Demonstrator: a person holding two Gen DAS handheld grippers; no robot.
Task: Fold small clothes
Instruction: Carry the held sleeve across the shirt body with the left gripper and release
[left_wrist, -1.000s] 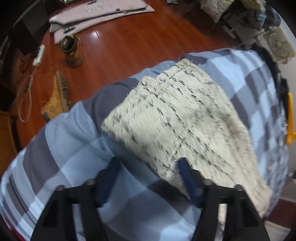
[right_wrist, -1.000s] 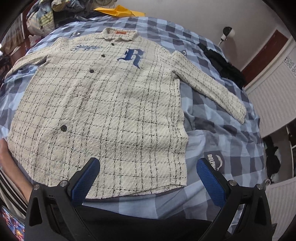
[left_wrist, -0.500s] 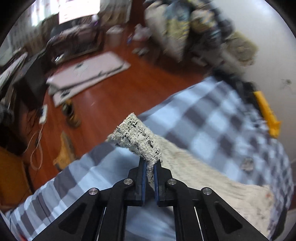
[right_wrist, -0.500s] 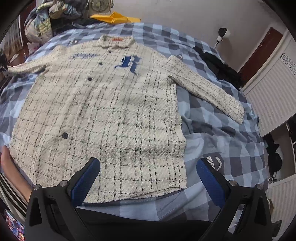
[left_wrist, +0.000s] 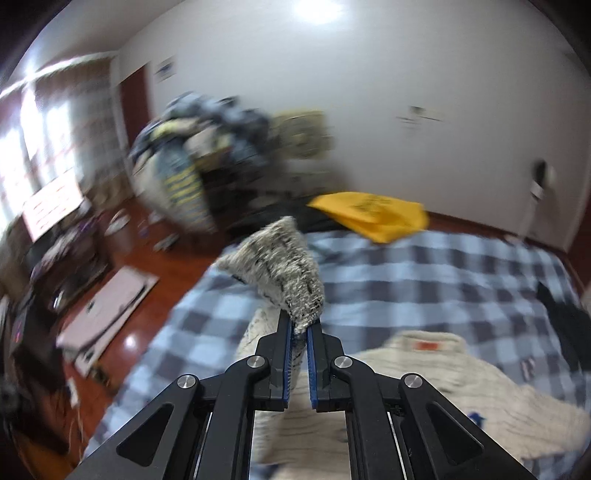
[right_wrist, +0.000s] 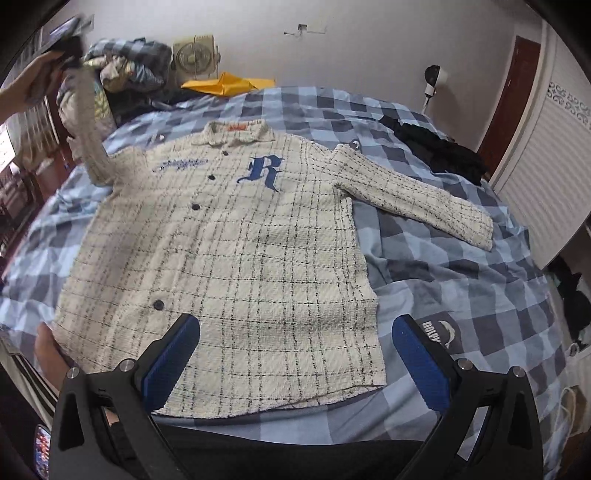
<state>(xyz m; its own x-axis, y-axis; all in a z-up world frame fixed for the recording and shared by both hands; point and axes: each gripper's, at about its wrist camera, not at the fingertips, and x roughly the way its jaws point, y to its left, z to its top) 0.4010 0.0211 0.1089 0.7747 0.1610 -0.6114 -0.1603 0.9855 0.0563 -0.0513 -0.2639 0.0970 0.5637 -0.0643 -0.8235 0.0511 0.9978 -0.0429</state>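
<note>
A cream plaid shirt (right_wrist: 236, 258) with a blue "R" and black buttons lies face up on the blue checked bed (right_wrist: 461, 295). My left gripper (left_wrist: 298, 334) is shut on the cuff of the shirt's left sleeve (left_wrist: 284, 266) and holds it high above the bed; in the right wrist view that sleeve (right_wrist: 88, 129) rises toward the upper left. My right gripper (right_wrist: 295, 350) is open and empty, just above the shirt's bottom hem. The other sleeve (right_wrist: 417, 195) lies flat out to the right.
A yellow bag (right_wrist: 227, 83) and a pile of clothes (right_wrist: 125, 70) sit at the bed's head, with a fan (right_wrist: 194, 55) behind. Black clothes (right_wrist: 443, 151) lie at the bed's right edge. A wooden floor (left_wrist: 122, 302) with clutter is left of the bed.
My left gripper closed on the sleeve cuff and lifted it up off the bed, swinging toward the shirt. My right gripper stayed open, drifting slightly back.
</note>
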